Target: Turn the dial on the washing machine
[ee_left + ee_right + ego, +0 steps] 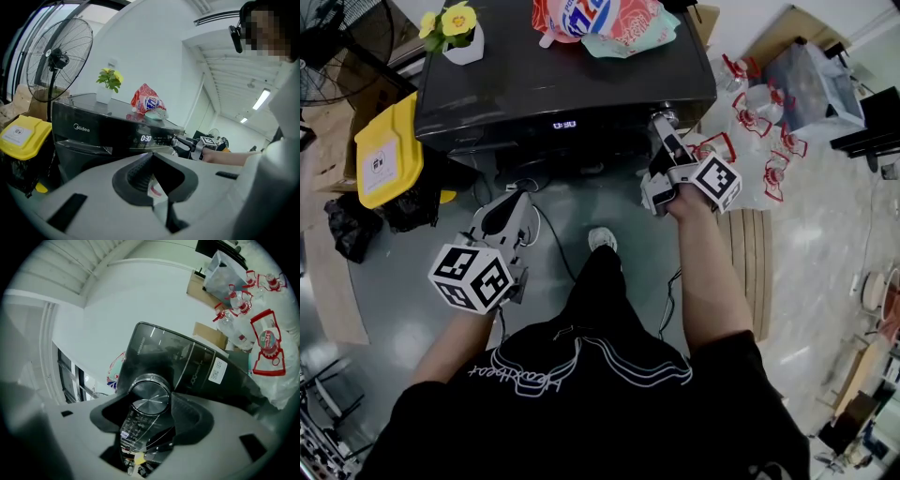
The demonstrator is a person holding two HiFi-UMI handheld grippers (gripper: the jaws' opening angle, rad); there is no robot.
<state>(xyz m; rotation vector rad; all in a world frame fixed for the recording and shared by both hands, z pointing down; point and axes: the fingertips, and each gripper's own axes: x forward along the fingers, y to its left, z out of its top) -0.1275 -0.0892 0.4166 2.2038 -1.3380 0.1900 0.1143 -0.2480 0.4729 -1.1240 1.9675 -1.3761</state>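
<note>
A black washing machine (572,66) stands in front of me, its display (564,125) lit. The silver dial (661,119) sits at the right end of the control panel. My right gripper (664,131) reaches up to it. In the right gripper view the dial (149,401) fills the gap between the dark jaws, and the right gripper (147,416) is shut on it and rolled to one side. My left gripper (508,211) hangs low in front of the machine, away from it. In its own view the left gripper (151,161) is shut with nothing held.
A potted yellow flower (461,33) and a detergent bag (605,21) lie on the machine's top. A yellow bin (389,150) stands to the left, a standing fan (56,61) behind it. Packs of water bottles (759,141) lie to the right. Cables (548,239) run across the floor.
</note>
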